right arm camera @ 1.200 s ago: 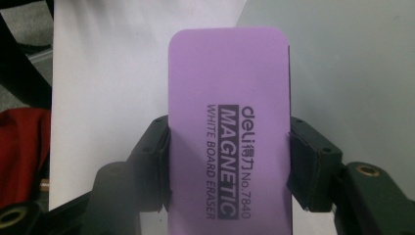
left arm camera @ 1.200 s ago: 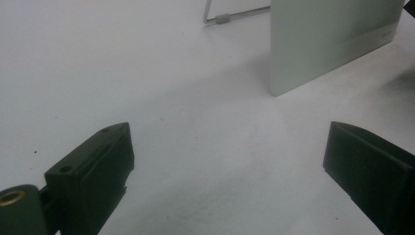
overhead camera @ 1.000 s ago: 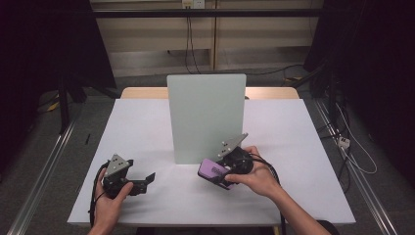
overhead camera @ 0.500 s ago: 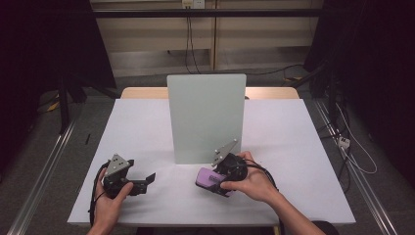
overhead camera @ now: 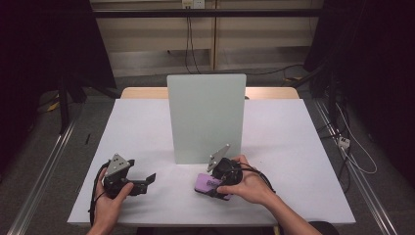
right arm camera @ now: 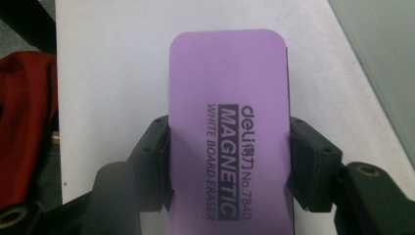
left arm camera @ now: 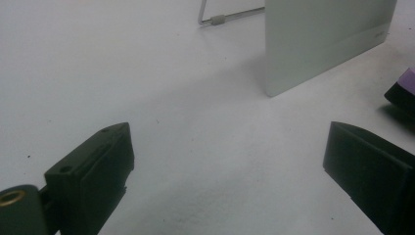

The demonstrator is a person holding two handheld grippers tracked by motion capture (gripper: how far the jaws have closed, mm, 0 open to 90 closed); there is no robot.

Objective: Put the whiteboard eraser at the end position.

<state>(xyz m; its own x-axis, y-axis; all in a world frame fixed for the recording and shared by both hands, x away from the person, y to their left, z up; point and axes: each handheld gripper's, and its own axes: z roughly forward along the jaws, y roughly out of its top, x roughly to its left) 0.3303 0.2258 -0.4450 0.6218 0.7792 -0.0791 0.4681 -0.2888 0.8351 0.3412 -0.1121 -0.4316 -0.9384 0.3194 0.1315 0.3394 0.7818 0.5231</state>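
A purple whiteboard eraser point(right arm camera: 227, 129) is shown pinched across its width by the right tongs point(right arm camera: 229, 161), one black pad pressed on each long edge, with most of its length projecting ahead of the pads. In the high view the eraser point(overhead camera: 208, 184) is seen low over the white desk point(overhead camera: 293, 147), under the right hand point(overhead camera: 244, 183), just short of the upright pale-green board point(overhead camera: 206, 117) that stands ahead of the tongs. The left tongs point(left arm camera: 230, 171) are spread wide with nothing between them; they are rested on the desk well to the side in the left hand point(overhead camera: 110, 196), and the board's lower corner point(left arm camera: 323, 44) and a wire stand point(left arm camera: 220, 18) behind it are seen beyond them.

If the eraser is to be taken to the board, as the pose suggests, the grip is best kept square and firm, since the pads hold only the rear part of the long body and a push at the far end could be expected to swing it. The felt face is best met flat with the board, and the free-standing board is best pressed lightly, or steadied by the left tongs, lest it be tipped backward.

On the eraser's top face the following is read: "deli", followed by small characters too fine to read, "No. 7840", "MAGNETIC" in a dark band, and "WHITE BOARD ERASER". A small mark near the board's corner is too faint to be read.
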